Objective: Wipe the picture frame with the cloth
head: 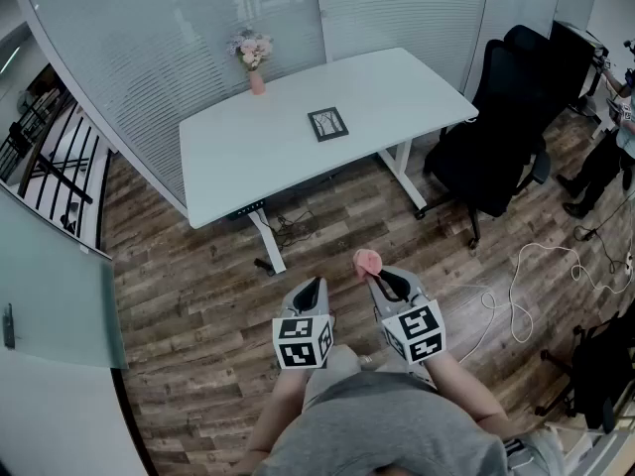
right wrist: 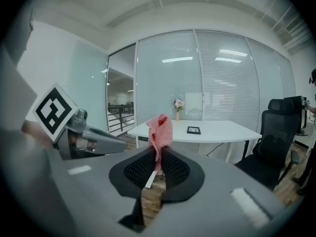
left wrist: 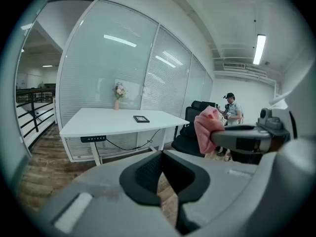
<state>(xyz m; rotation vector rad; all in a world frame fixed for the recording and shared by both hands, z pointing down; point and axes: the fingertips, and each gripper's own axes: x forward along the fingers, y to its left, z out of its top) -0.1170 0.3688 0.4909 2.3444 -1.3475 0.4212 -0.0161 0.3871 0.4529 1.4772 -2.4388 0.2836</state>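
Right tool (right wrist: 158, 154): clenched on the cloth (right wrist: 160, 128). In the right gripper view the jaws pinch the pink cloth's lower end between the black pads. The rest of the cloth stands bunched above the tips. A small white tag hangs below the pinch, against the left pad.

Left tool (left wrist: 161, 154): closed, with the pads meeting at the tips. Behind the tips a narrow slit shows wood floor (head: 198, 276). It holds and touches no object.

Position: in the head view both tools are held side by side over the floor, close in front of the person's body, with their tips pointing toward the surface (head: 258, 147). Neither tool touches the surface, and both are well apart from it. The right tool sits slightly ahead of the left. The left gripper view shows the right tool at its right edge, with the cloth at its tip.

Frame (head: 327, 124): lies flat on the white surface, near the middle and a little toward the near edge. It is dark-edged, and nothing touches it.

Other items: a pink vase (head: 256, 79) with flowers stands at the far edge of the surface, well apart from the frame. A black chair (head: 496, 137) stands by the right end of the surface. A white cable (head: 526, 300) loops on the floor to the right of the tools. A person (left wrist: 231, 108) stands in the background beyond the chair.
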